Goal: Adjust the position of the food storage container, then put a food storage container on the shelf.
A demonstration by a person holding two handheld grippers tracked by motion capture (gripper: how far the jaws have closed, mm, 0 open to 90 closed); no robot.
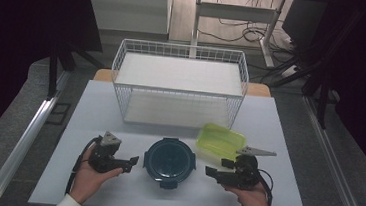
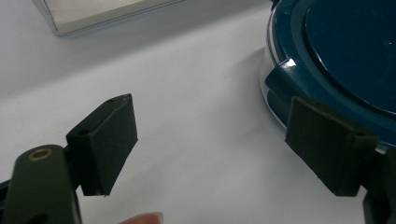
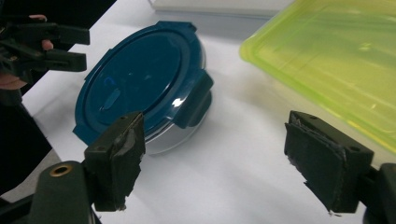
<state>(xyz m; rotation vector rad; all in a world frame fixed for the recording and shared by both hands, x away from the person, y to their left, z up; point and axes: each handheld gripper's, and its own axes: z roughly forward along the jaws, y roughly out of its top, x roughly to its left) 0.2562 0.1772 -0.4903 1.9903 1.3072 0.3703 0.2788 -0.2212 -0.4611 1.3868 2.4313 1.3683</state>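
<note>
Standing at the near middle of the white table (image 1: 113, 187): one round container (image 1: 170, 161), clear body under a dark blue snap-lid, all visible side flaps folded down, so the lid appears already seated.

Item, left gripper (image 1: 126, 161): held level in the person's left hand, pointing at the container's left flank. Jaws apart, nothing between them. In the left gripper view one pad (image 2: 327, 148) sits in front of a blue lid flap (image 2: 281, 79); whether it touches I cannot tell.

Item, right gripper (image 1: 215, 168): held level in the right hand, aimed at the container's right side from a short way off. Jaws wide apart, bare table between them; the right gripper view shows the container well clear ahead of the pads.

Item, yellow-green tray or lid (image 1: 220, 141): shallow, translucent, lying flat behind the right gripper, near the container but apart from it.

Item, white wire basket (image 1: 179, 82): raised on the far half of the table, its shelf bare.

Progress, by judgement: the container looks closed and is gripped by neither tool. If the work is to move it, say onto or under the basket, that lift is not yet begun; both grippers sit either side of it, ready to take it. The yellow-green piece is likewise untouched.
</note>
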